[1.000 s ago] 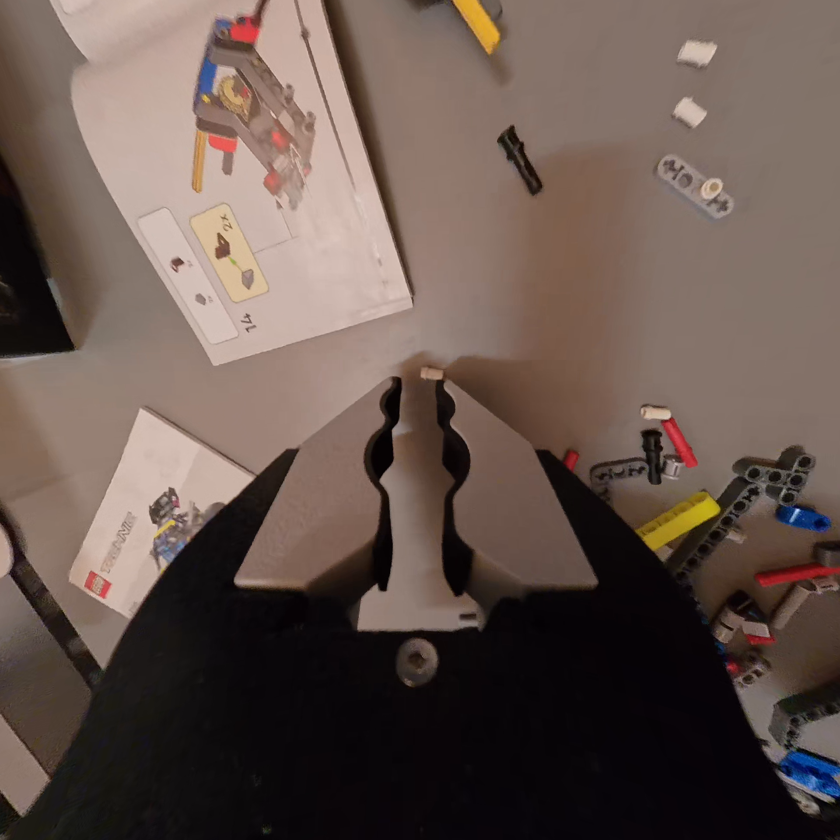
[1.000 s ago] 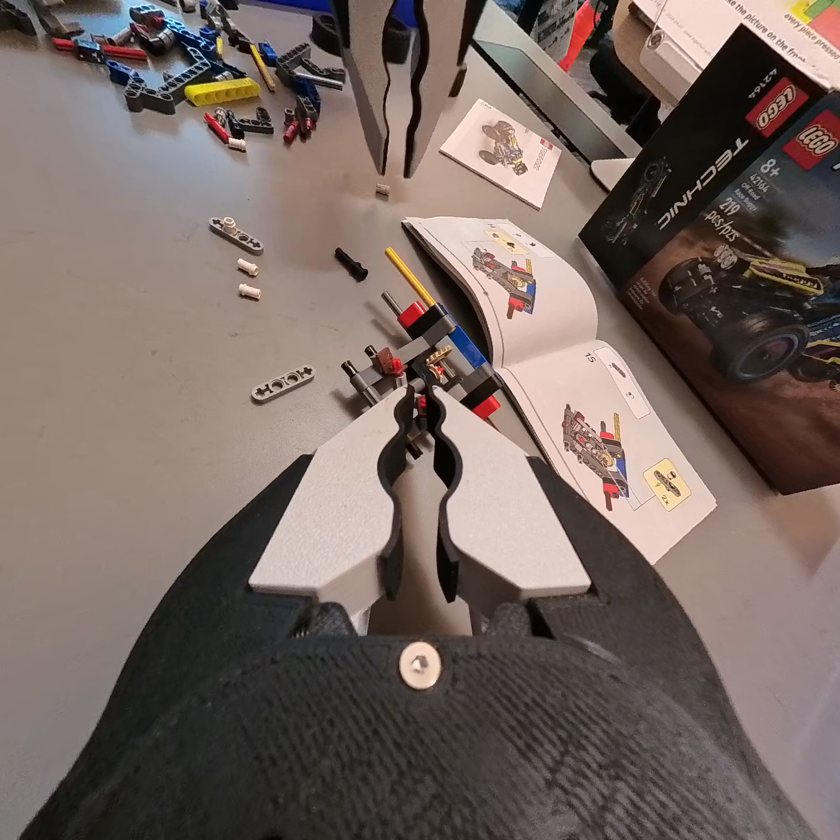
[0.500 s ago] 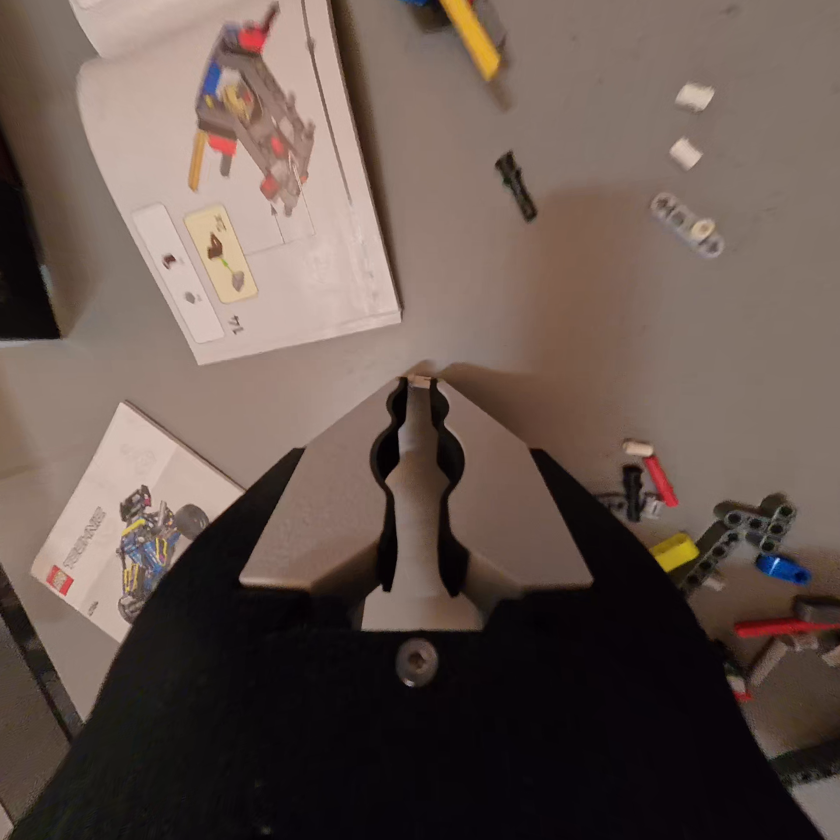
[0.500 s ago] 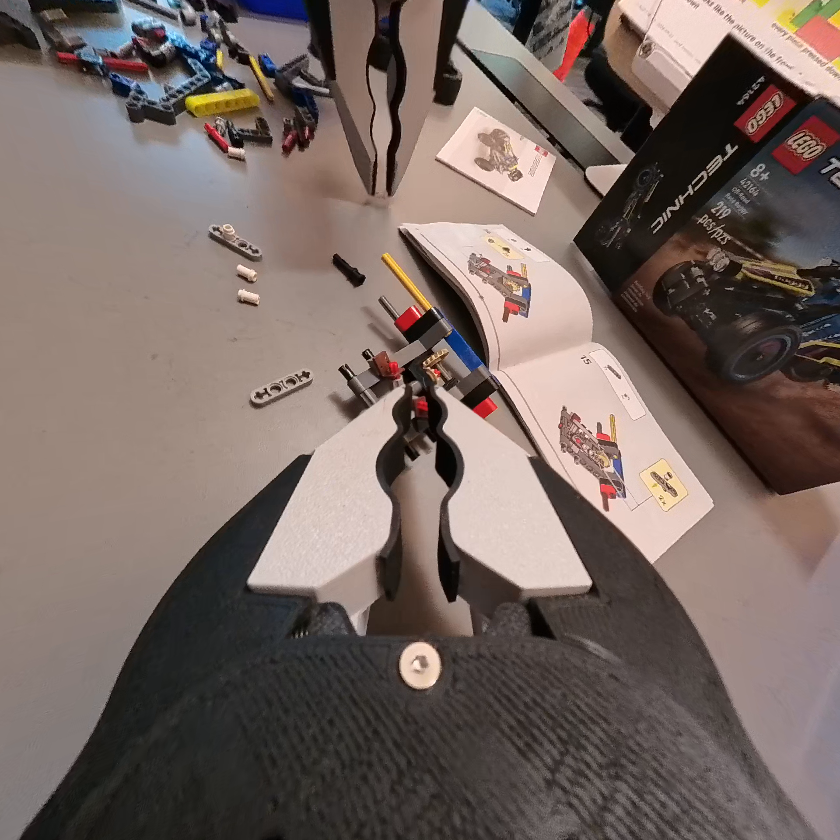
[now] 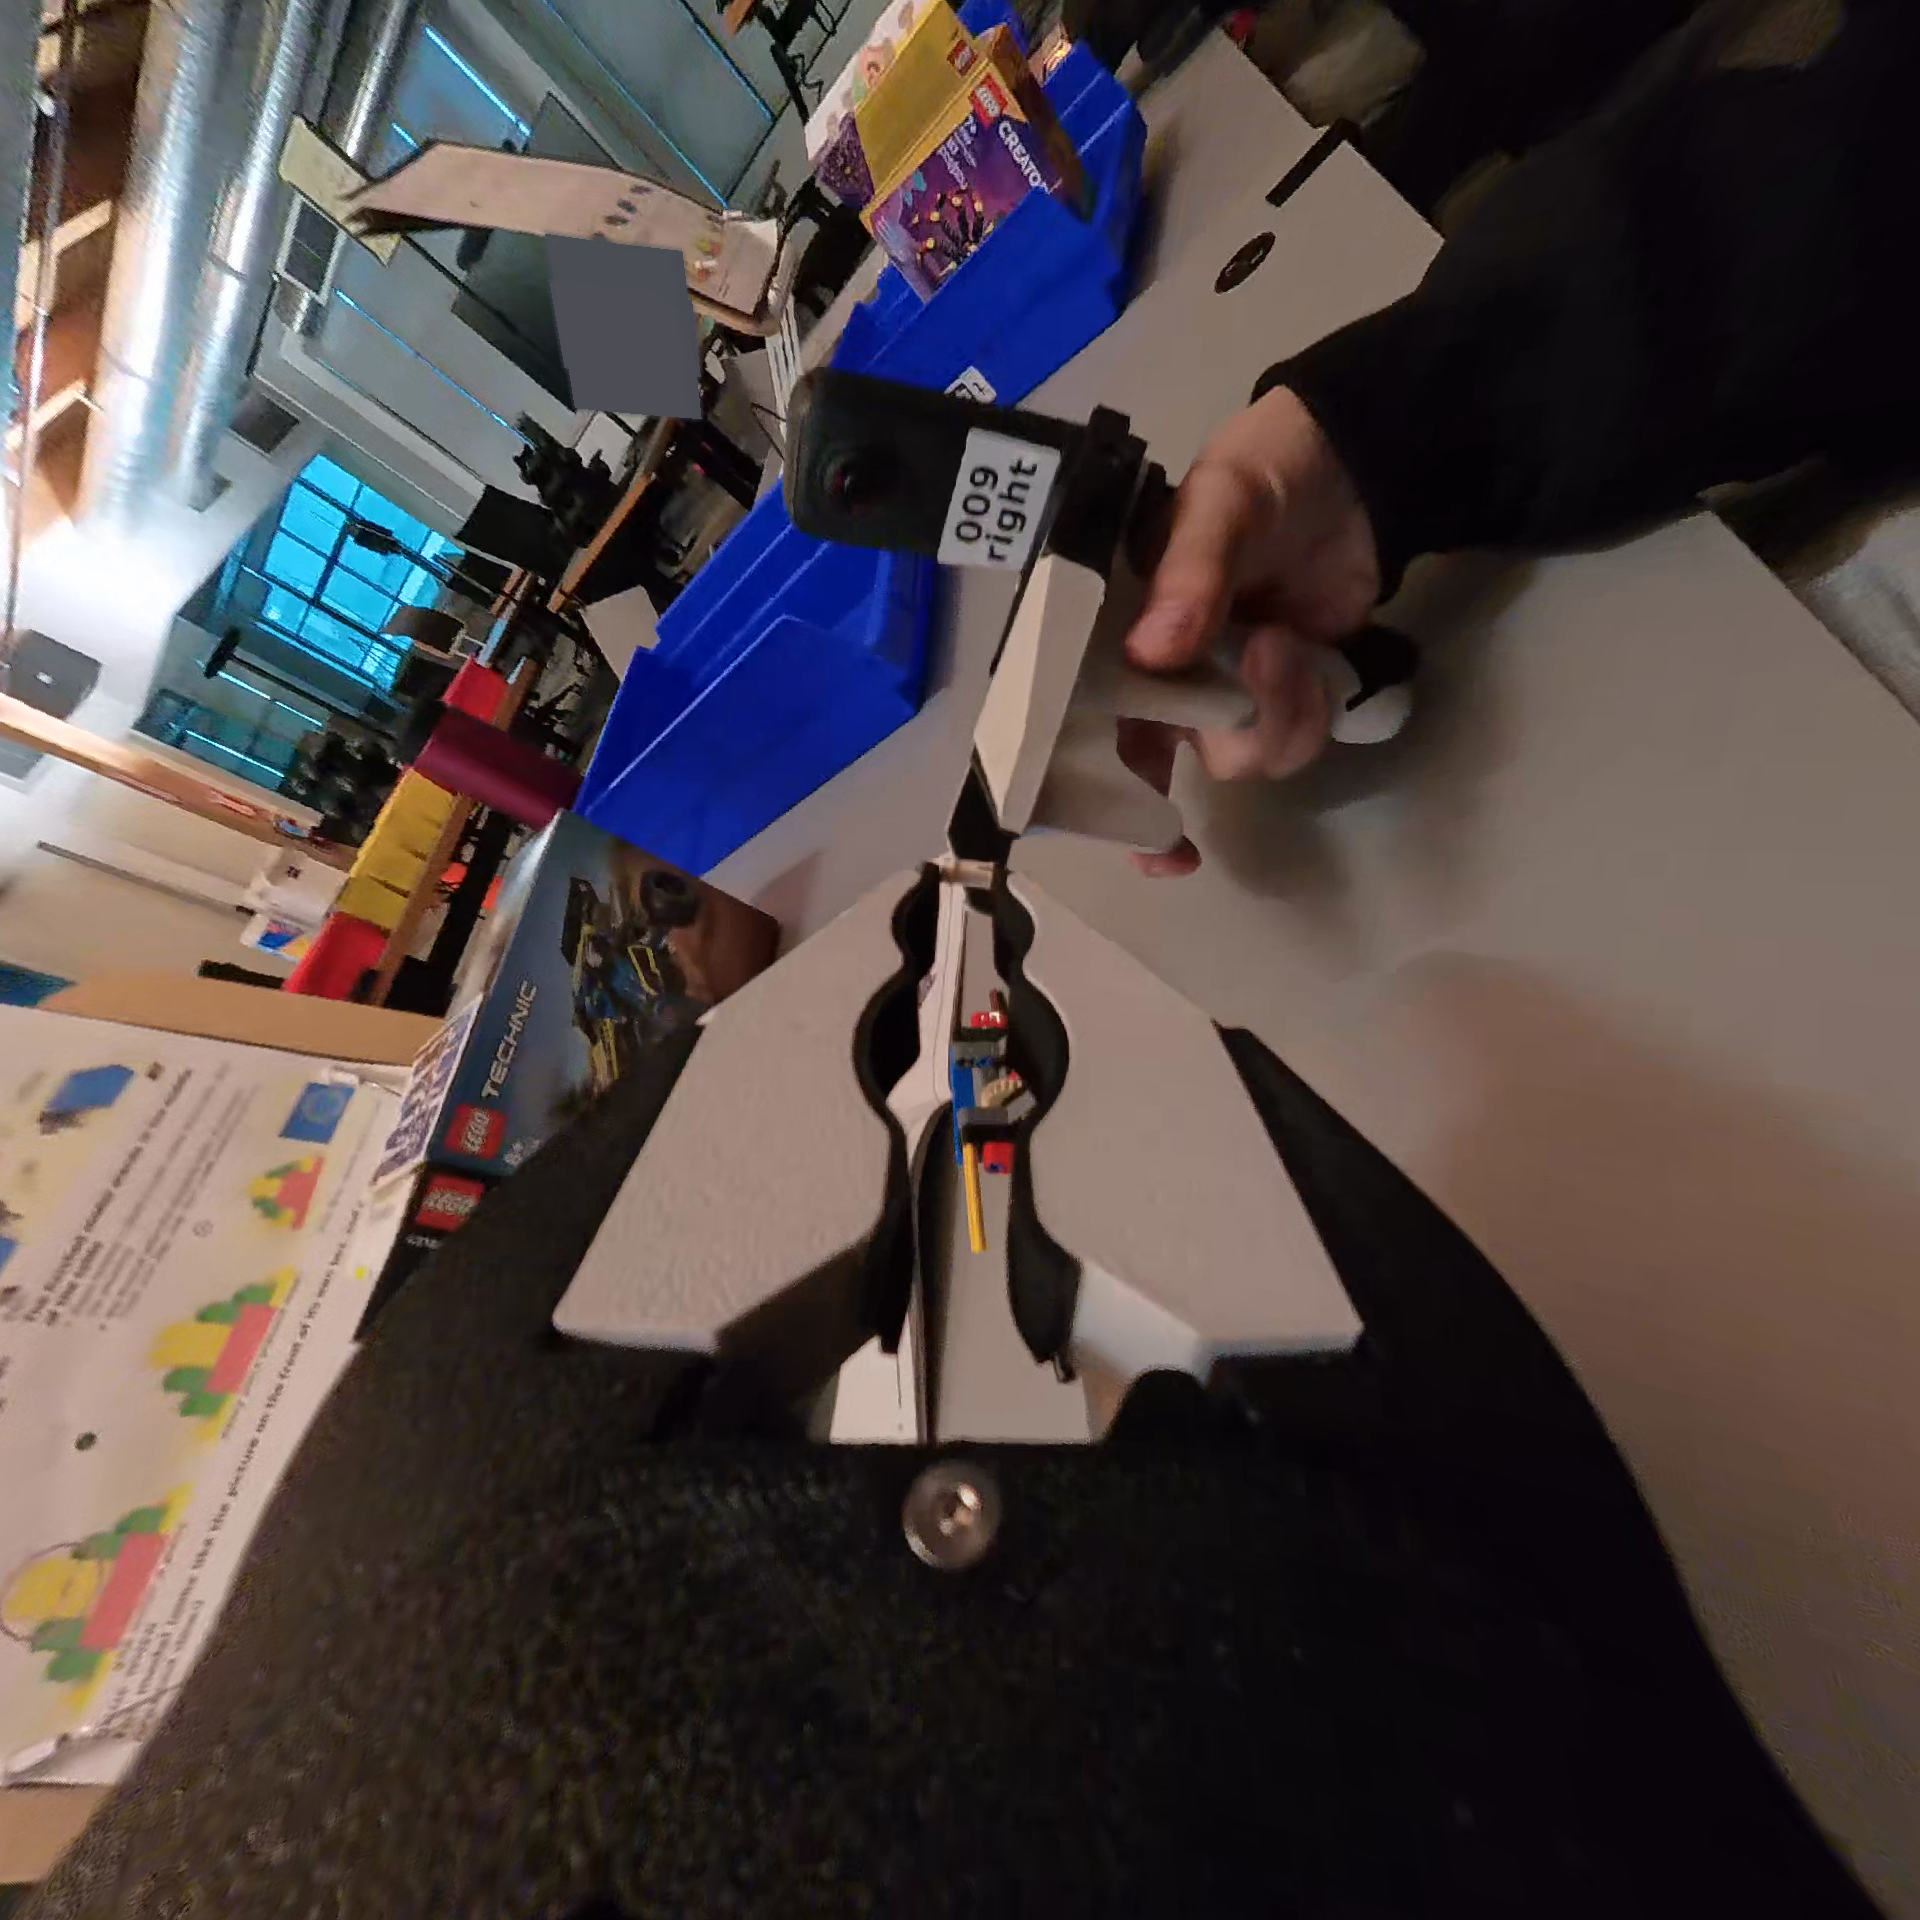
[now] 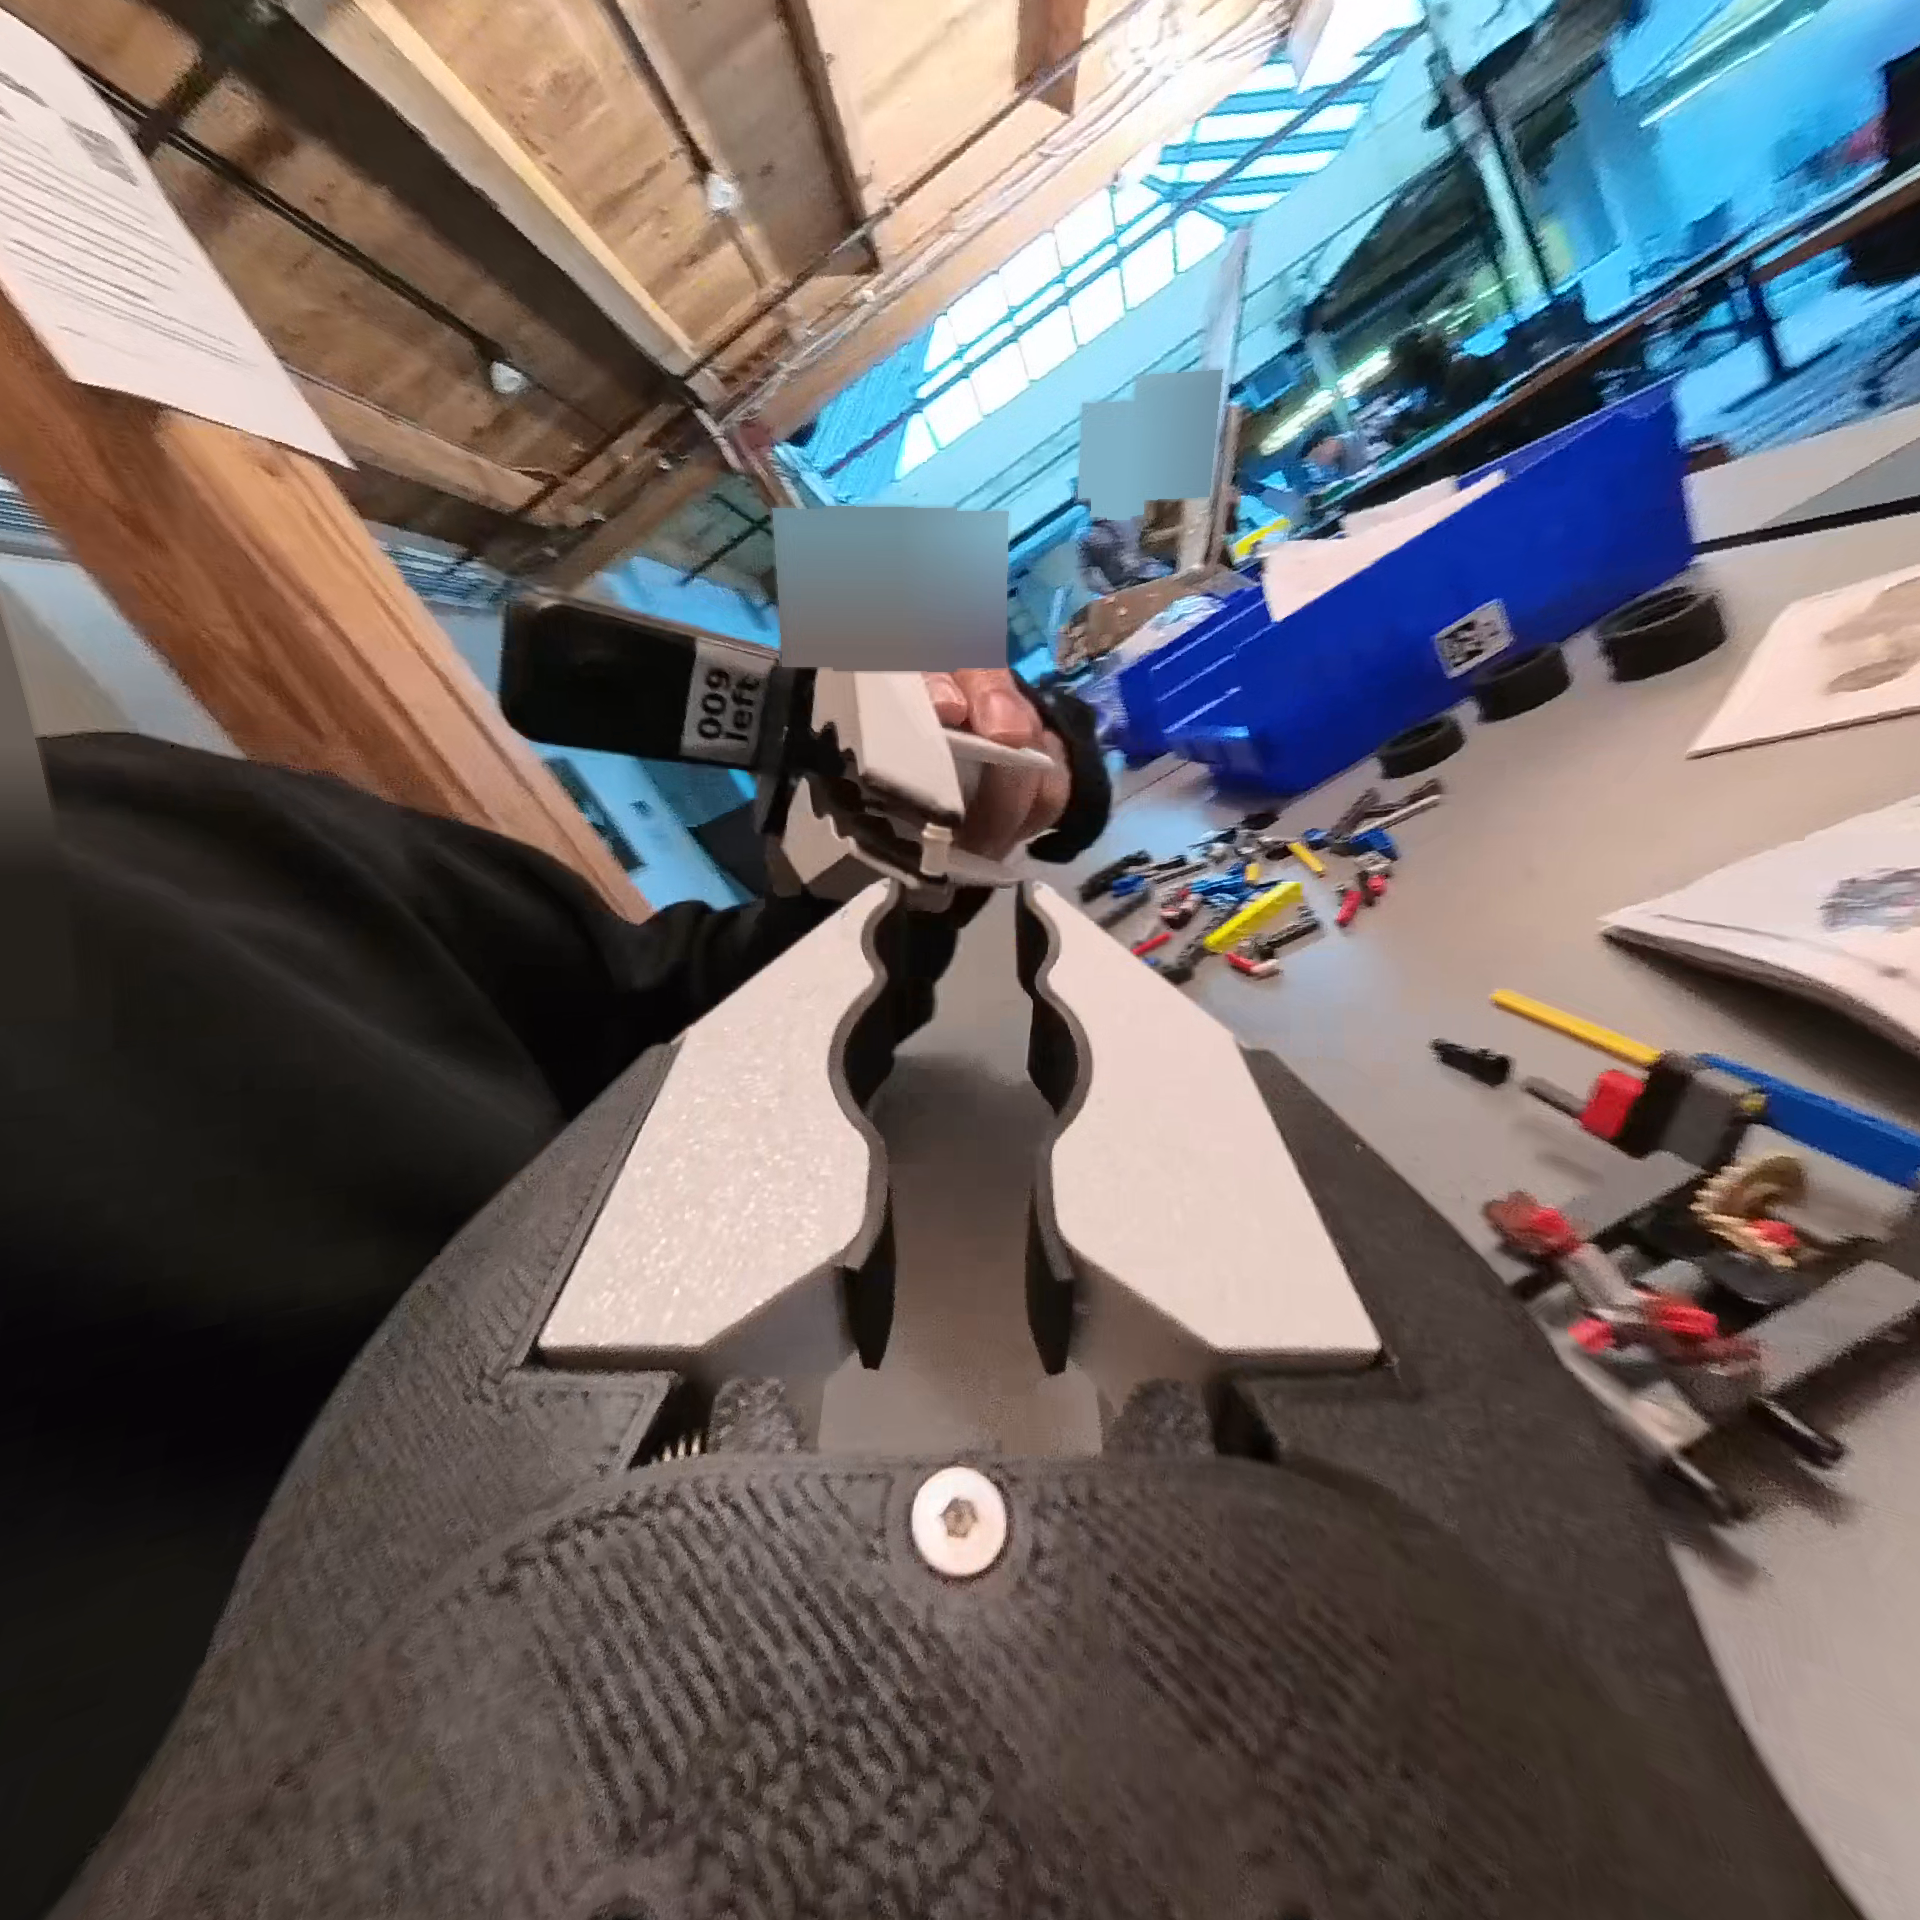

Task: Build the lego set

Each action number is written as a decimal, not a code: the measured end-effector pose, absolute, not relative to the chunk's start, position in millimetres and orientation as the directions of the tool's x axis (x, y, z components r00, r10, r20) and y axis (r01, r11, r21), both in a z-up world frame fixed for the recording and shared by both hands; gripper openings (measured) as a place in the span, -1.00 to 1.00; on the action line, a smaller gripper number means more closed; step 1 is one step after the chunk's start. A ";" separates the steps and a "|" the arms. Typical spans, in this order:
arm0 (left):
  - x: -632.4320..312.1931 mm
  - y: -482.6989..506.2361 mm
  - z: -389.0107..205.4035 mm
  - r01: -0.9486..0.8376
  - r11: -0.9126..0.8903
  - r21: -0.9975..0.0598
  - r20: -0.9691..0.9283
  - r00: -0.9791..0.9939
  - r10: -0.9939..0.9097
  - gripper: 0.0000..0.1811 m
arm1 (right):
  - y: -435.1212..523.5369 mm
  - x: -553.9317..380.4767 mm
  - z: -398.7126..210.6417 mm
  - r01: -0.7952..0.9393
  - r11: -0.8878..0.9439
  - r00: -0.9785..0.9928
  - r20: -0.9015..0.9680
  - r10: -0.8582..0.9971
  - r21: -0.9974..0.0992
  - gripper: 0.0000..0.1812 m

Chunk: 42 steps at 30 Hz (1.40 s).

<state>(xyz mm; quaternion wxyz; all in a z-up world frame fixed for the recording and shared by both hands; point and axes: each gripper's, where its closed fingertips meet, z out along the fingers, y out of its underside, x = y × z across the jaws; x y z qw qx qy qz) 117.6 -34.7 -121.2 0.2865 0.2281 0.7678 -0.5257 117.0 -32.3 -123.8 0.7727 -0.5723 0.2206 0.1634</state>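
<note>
My left gripper [image 5: 961, 878] is shut on a small white pin [image 5: 964, 865] at its tips, held up off the table. In the right wrist view the left gripper [image 6: 928, 864] points at me with the white pin [image 6: 935, 844] crosswise at its tip. My right gripper [image 6: 961, 902] is open and empty, its tips just below that pin. In the left wrist view the right gripper [image 5: 982, 831], held by a hand, hangs just beyond the pin. The part-built model [image 6: 1683, 1117] lies on the grey table at the right; it shows between the left fingers [image 5: 982, 1081].
A heap of loose pieces [image 6: 1247, 914] lies further back, with black tyres [image 6: 1660, 625] and a blue bin [image 6: 1403, 644]. A black pin [image 6: 1470, 1060] and the open manual [image 6: 1766, 935] lie near the model. The set's box [image 5: 582, 1039] stands at the left.
The left gripper closed on the white pin and lifted it off the table. Both grippers tilted up to face each other. The right gripper swung left off the model and opened wider.
</note>
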 end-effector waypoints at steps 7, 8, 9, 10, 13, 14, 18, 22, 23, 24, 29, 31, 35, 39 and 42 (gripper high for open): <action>104.2 -38.0 -118.3 0.695 0.353 -0.626 -0.720 -0.689 0.081 -0.92 | -29.1 102.0 -115.1 -0.475 0.308 0.875 -0.479 0.068 -0.825 -0.96; 103.4 -38.1 -118.2 0.699 0.355 -0.621 -0.723 -0.686 0.086 -0.92 | -29.4 100.8 -114.1 -0.466 0.314 0.880 -0.470 0.070 -0.827 -0.98; 103.2 -38.2 -118.6 0.700 0.360 -0.617 -0.724 -0.684 0.090 -0.92 | -28.9 100.5 -115.1 -0.466 0.310 0.880 -0.469 0.069 -0.829 -0.97; 103.0 -38.4 -119.0 0.705 0.361 -0.610 -0.729 -0.678 0.093 -0.92 | -28.2 100.6 -115.9 -0.472 0.305 0.877 -0.475 0.070 -0.827 -0.96; 103.0 -37.9 -121.5 0.716 0.368 -0.594 -0.739 -0.666 0.102 -0.92 | -26.3 99.5 -117.0 -0.468 0.296 0.880 -0.470 0.070 -0.832 -0.96; 103.5 -37.4 -122.4 0.716 0.371 -0.591 -0.740 -0.665 0.105 -0.92 | -26.5 100.6 -118.2 -0.456 0.291 0.885 -0.461 0.054 -0.841 -0.98; 104.8 -36.6 -126.6 0.697 0.388 -0.602 -0.720 -0.685 0.113 -0.91 | -25.9 102.0 -121.3 -0.369 0.260 0.922 -0.386 -0.016 -0.892 -0.97; 105.0 -31.6 -128.8 0.539 0.405 -0.739 -0.541 -0.832 0.121 -0.86 | -23.8 110.0 -130.7 -0.160 0.153 0.961 -0.189 -0.203 -0.975 -0.97; 106.1 -30.8 -126.7 0.484 0.404 -0.777 -0.485 -0.868 0.106 -0.87 | -22.6 111.5 -133.9 -0.089 0.101 0.962 -0.112 -0.251 -0.991 -0.97; 107.5 -29.9 -126.5 0.424 0.413 -0.806 -0.425 -0.900 0.095 -0.86 | -20.9 112.4 -137.8 -0.016 0.044 0.957 -0.028 -0.290 -0.999 -0.97; 105.2 -22.5 -148.8 0.251 0.545 -0.800 -0.213 -0.968 0.133 -0.84 | -12.2 112.5 -145.7 0.211 -0.128 0.899 0.243 -0.364 -0.969 -0.97; 108.5 -22.3 -148.8 0.280 0.543 -0.791 -0.254 -0.959 0.124 -0.96 | -11.6 114.4 -152.3 0.240 -0.189 0.881 0.296 -0.369 -0.952 -0.97; 110.1 -19.9 -155.2 0.273 0.576 -0.770 -0.247 -0.961 0.126 -0.94 | -10.0 114.1 -152.8 0.290 -0.226 0.856 0.358 -0.373 -0.930 -0.97; 112.4 -19.3 -158.1 0.286 0.588 -0.757 -0.267 -0.956 0.121 -0.97 | -9.1 115.4 -156.1 0.289 -0.249 0.852 0.367 -0.374 -0.924 -0.97; 115.5 -17.5 -161.7 0.277 0.604 -0.747 -0.268 -0.957 0.107 -0.97 | -8.1 117.1 -159.8 0.262 -0.250 0.862 0.343 -0.373 -0.932 -0.97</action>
